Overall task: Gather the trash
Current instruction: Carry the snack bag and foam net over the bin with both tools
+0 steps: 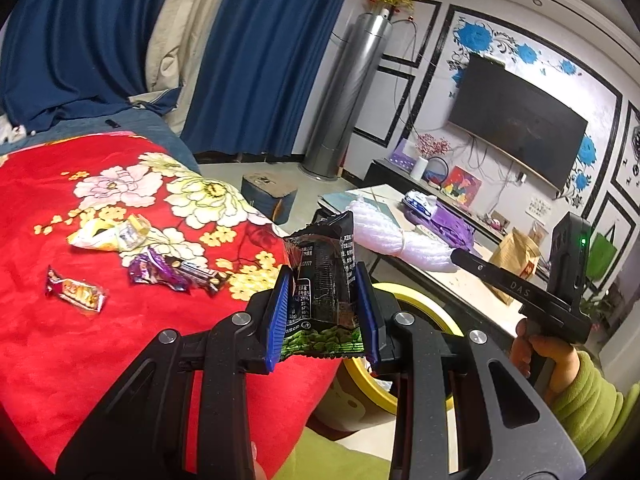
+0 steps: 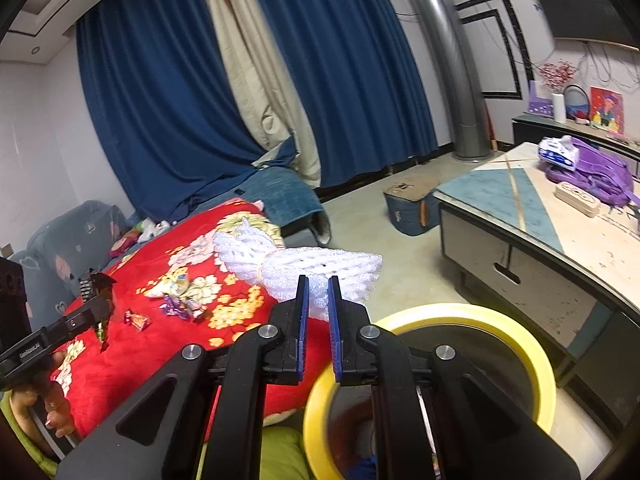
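Trash bin (image 2: 536,364), yellow-rimmed; contents hidden behind claw arms

I take the tall silver cylindrical tower unit (image 1: 352,92) standing on the pale grey floor (image 2: 372,200) as my marker. Left of it hang deep blue curtains (image 2: 160,100) with a beige drape (image 2: 256,80) between them. Right of it, a black flat television (image 1: 516,120) is mounted on a white wall with blue flower decals (image 1: 476,38). In front of it stands a low coffee table with a cream and blue top (image 2: 516,196).
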Demonstrator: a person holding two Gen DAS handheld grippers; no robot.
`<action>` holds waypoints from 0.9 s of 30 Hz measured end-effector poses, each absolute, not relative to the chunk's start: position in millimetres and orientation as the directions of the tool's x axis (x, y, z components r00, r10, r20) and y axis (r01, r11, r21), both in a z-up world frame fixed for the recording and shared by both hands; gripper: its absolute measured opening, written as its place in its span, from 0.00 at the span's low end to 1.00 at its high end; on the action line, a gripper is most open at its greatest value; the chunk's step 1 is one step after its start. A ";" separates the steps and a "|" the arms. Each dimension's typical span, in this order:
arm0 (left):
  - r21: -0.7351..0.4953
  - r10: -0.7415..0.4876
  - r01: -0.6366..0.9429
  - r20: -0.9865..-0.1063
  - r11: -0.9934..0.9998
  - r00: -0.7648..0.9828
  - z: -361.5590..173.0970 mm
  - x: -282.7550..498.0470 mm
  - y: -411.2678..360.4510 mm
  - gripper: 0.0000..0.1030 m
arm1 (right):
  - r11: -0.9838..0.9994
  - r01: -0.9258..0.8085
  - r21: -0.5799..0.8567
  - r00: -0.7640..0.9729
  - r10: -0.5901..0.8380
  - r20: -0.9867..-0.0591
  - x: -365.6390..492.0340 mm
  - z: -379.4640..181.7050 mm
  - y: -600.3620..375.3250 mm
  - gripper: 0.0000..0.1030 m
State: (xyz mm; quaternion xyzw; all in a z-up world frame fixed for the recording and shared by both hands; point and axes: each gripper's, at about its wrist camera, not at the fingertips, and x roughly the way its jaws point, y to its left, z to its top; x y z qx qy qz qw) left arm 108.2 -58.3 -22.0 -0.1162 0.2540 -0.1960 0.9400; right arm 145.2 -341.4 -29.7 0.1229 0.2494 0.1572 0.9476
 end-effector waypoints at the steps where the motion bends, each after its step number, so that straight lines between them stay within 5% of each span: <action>1: -0.314 -0.429 0.314 -0.433 0.896 0.792 -21.8 107.9 -60.7 0.23 | 0.922 -0.227 0.314 0.829 0.353 -0.435 143.5 -31.2 -345.2 0.09; 27: -0.261 -0.558 0.502 -0.527 0.824 0.641 -33.7 128.0 -165.7 0.23 | 0.952 -0.017 0.306 0.861 0.169 -0.480 102.1 -70.3 -424.7 0.09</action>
